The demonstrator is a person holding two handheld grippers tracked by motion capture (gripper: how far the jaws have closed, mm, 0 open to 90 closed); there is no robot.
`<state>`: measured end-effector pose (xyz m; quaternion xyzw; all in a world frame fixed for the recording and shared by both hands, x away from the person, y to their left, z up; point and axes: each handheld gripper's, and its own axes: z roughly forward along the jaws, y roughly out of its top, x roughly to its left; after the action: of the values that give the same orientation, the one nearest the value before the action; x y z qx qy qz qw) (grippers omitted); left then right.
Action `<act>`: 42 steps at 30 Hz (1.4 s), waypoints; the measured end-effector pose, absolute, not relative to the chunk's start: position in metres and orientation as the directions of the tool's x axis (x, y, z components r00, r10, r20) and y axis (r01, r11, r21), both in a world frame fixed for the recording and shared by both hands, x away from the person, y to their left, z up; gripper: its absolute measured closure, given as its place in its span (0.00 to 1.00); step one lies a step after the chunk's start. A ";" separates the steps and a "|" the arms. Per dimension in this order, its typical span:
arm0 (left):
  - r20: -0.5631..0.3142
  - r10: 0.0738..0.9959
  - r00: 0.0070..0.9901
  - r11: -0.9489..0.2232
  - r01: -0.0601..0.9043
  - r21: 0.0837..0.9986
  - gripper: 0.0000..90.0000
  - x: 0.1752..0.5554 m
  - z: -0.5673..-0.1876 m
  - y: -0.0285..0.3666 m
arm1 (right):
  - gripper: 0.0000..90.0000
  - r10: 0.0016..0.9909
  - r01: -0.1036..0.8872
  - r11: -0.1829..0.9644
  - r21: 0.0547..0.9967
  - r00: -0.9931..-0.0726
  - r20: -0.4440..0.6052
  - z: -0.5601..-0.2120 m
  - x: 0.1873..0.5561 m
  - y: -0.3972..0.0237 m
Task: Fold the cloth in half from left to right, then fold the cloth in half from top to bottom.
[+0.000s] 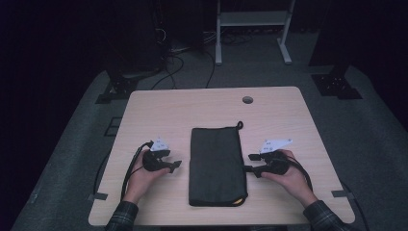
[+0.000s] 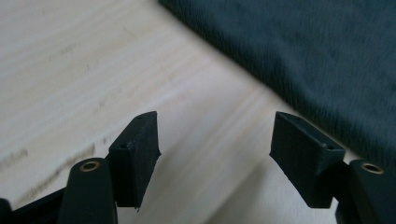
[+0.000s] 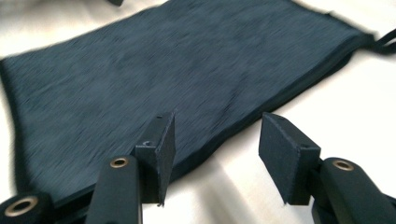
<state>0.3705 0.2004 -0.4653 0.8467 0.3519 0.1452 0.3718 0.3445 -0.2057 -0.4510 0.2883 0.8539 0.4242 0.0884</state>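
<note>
Two spread, empty claws, left claw (image 1: pixel 176 165) and right claw (image 1: pixel 249 162), flank the dark pouch (image 1: pixel 216 165) on the table (image 1: pixel 192 103).

A pale wood-grain rectangular counter (image 1: pixel 159 108) with rounded corners stands on a grey carpeted floor (image 1: pixel 365 130). A small round grommet hole (image 1: pixel 248 99) sits near its far edge. Beyond it the room falls into darkness. A white metal frame with two legs (image 1: pixel 252 29) rises at the back, black cables (image 1: pixel 178 60) trail over the carpet beside it, and dark stand bases (image 1: pixel 337 84) rest at either side. Grey tape strips (image 1: pixel 98 196) mark the floor near the counter's near corners.
</note>
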 end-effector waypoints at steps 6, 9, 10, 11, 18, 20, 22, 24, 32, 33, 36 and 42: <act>-0.014 0.700 0.714 -0.473 0.479 0.740 0.37 0.386 -0.457 0.194 | 0.49 0.600 0.417 0.461 0.783 -0.797 0.071 -0.446 0.372 -0.197; -0.020 0.700 0.714 -0.464 0.475 0.748 0.37 0.395 -0.453 0.189 | 0.48 0.612 0.420 0.454 0.786 -0.788 0.069 -0.444 0.384 -0.192; -0.020 0.698 0.716 -0.464 0.473 0.749 0.37 0.398 -0.452 0.188 | 0.47 0.615 0.421 0.454 0.786 -0.786 0.066 -0.444 0.388 -0.191; -0.025 0.699 0.715 -0.460 0.475 0.750 0.36 0.401 -0.451 0.186 | 0.47 0.619 0.422 0.451 0.786 -0.783 0.066 -0.443 0.392 -0.189; -0.024 0.700 0.714 -0.457 0.473 0.754 0.33 0.426 -0.445 0.173 | 0.46 0.657 0.430 0.420 0.800 -0.751 0.059 -0.439 0.425 -0.183; -0.023 0.701 0.713 -0.454 0.471 0.756 0.33 0.434 -0.443 0.171 | 0.46 0.663 0.434 0.412 0.801 -0.746 0.063 -0.439 0.433 -0.181; -0.024 0.704 0.710 -0.448 0.470 0.761 0.33 0.441 -0.441 0.168 | 0.46 0.672 0.438 0.410 0.800 -0.739 0.060 -0.440 0.442 -0.178; -0.024 0.702 0.711 -0.446 0.466 0.764 0.33 0.448 -0.439 0.166 | 0.46 0.678 0.438 0.412 0.799 -0.733 0.053 -0.440 0.449 -0.176; -0.005 0.703 0.711 -0.465 0.465 0.753 0.35 0.476 -0.443 0.152 | 0.46 0.713 0.481 0.406 0.777 -0.698 0.059 -0.450 0.480 -0.171; 0.001 0.704 0.710 -0.471 0.466 0.749 0.35 0.478 -0.444 0.150 | 0.46 0.713 0.481 0.406 0.777 -0.698 0.059 -0.450 0.480 -0.171; 0.015 0.702 0.712 -0.492 0.470 0.733 0.35 0.484 -0.448 0.147 | 0.46 0.718 0.492 0.400 0.773 -0.692 0.069 -0.458 0.486 -0.170; 0.020 0.703 0.711 -0.524 0.498 0.691 0.36 0.492 -0.460 0.144 | 0.43 0.728 0.522 0.426 0.739 -0.683 0.062 -0.475 0.490 -0.165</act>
<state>0.4920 0.1440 -0.4604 0.8600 0.3491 0.1499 0.3406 0.4899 -0.1652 -0.4748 0.3749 0.8336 0.3826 0.1348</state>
